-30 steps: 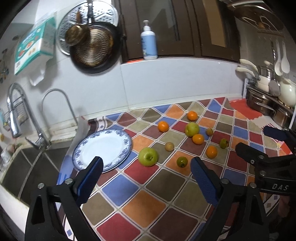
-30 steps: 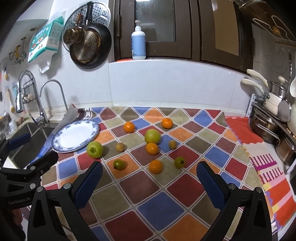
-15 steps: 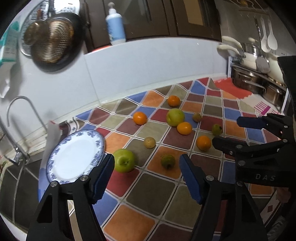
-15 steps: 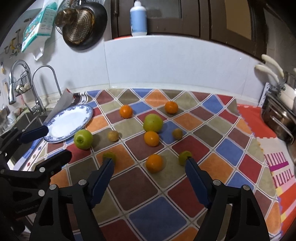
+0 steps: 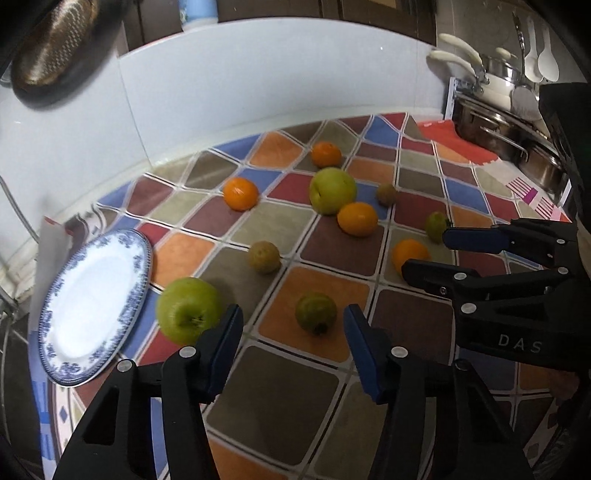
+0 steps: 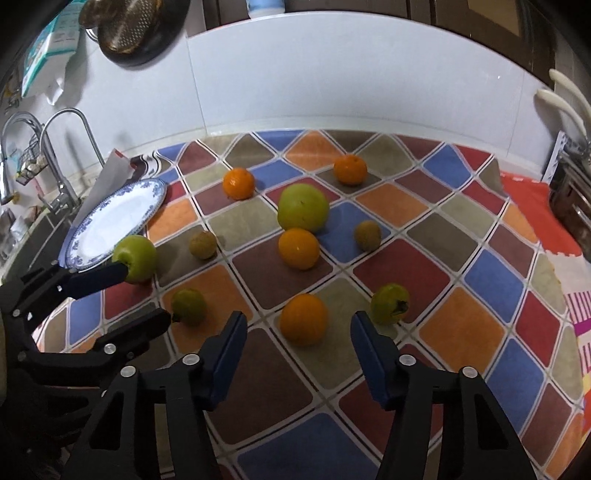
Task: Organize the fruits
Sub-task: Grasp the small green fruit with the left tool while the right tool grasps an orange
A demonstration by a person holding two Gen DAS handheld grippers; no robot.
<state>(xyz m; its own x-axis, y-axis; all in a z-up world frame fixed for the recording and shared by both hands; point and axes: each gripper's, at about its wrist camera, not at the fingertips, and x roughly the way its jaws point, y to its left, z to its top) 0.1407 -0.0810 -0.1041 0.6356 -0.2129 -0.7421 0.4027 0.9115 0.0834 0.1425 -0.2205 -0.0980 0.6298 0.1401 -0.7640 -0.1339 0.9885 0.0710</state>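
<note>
The left tool (image 5: 291, 332) was spread wide and held nothing. It hung low over the table (image 5: 280, 398), which had a cloth of colored squares. Right in front of its gap lay a small green fruit (image 5: 316, 313). A green apple (image 5: 188, 309) sat just beside the tool's left finger (image 5: 224, 343), near the rim of a blue and white plate (image 5: 92, 302). The plate had no fruit on it.

The right tool (image 6: 297, 347) was spread wide too, with nothing in it. An orange (image 6: 303, 318) lay just ahead of its gap. Another small green fruit (image 6: 390, 303) sat close to its right finger (image 6: 369, 354).

A bit farther back were a small brown fruit (image 6: 202, 244), a second orange (image 6: 298, 248) and another brown fruit (image 6: 367, 235). The second orange sat just beside a big green apple (image 6: 303, 207). Two more oranges (image 6: 239, 183) (image 6: 350, 169) lay farthest back, near the white wall (image 6: 332, 85). A dark pan (image 6: 136, 29) hung on that wall, and a tap (image 6: 70, 155) stood by the sink on the left.
</note>
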